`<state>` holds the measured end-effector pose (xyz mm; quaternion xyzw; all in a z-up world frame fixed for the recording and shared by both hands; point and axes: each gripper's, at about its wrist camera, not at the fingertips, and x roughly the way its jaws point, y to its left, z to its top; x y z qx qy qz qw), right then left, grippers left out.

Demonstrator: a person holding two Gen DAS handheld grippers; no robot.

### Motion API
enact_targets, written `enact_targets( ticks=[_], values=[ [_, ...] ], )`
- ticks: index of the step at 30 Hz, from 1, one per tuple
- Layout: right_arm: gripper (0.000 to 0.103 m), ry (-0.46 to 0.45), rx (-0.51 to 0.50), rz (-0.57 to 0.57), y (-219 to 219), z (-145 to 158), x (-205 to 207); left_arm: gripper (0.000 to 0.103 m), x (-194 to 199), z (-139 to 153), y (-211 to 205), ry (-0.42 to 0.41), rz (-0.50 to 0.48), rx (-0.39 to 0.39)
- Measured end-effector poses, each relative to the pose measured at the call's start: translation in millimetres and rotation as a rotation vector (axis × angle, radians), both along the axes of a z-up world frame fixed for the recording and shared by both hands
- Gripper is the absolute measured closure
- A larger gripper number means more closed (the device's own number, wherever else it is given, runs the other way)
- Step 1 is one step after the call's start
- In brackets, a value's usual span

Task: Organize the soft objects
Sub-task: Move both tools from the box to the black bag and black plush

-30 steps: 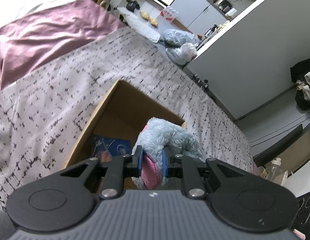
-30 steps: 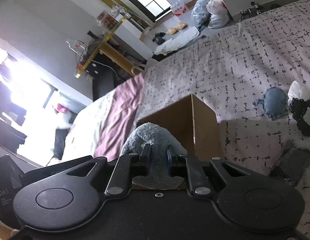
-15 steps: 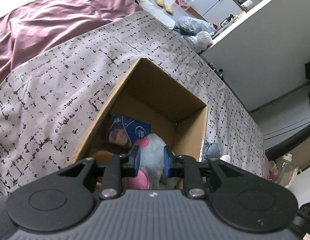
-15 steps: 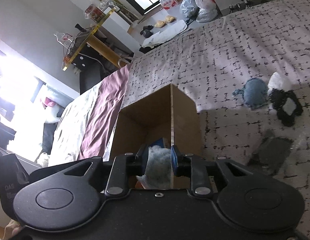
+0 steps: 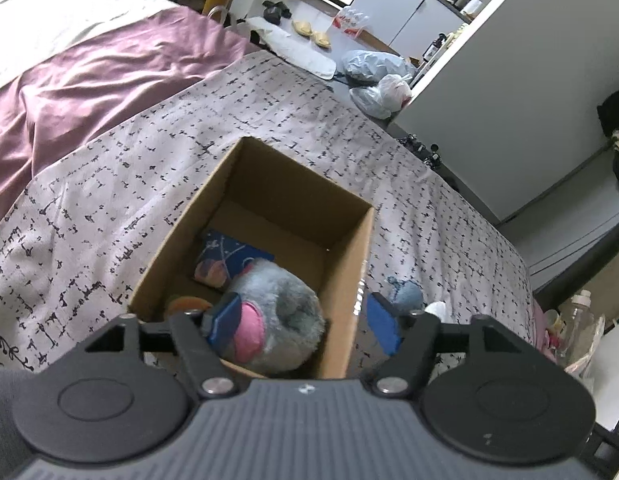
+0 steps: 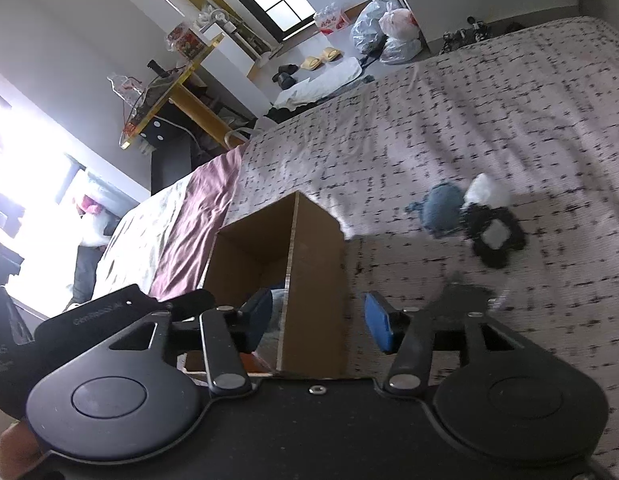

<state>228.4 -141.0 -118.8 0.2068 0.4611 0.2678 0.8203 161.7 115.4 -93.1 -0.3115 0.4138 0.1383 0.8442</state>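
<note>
An open cardboard box (image 5: 297,196) stands on the patterned bed cover. A grey plush toy (image 5: 285,300) with a pink ear lies inside it at the near end, beside a dark blue printed packet (image 5: 225,256) and an orange item (image 5: 185,304). My left gripper (image 5: 305,324) hovers just over the plush; its jaws are opening, and the right pad is well clear of the toy. The right gripper (image 6: 319,322) straddles the box's near corner (image 6: 315,264), its jaws opening too, with nothing pressed between the pads.
On the bed to the right of the box lie a small blue plush (image 6: 441,208), a black-and-white soft item (image 6: 493,236), a white piece (image 6: 485,192) and a dark packet (image 6: 461,296). A purple blanket (image 5: 89,80) covers the far left. Plastic bags (image 5: 377,80) sit on the floor.
Both grippers held the grey plush above the box, then brought it down inside. Both have now spread their jaws and let it go; it rests in the box.
</note>
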Motion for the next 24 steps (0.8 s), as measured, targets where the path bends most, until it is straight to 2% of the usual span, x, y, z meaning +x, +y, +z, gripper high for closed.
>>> enact_targets(
  ticks=[6, 16, 24],
  values=[
    [0.036, -0.020, -0.030, 0.000, -29, 7, -1, 0.028, -5, 9, -28, -0.010, -0.027, 0.024],
    [0.035, -0.028, -0.040, -0.046, -79, 9, 9, 0.028, 1, 17, -79, -0.028, -0.105, 0.069],
    [0.035, -0.002, 0.037, -0.096, -109, -13, 16, 0.028, 11, 8, -117, -0.007, -0.167, 0.108]
  ],
)
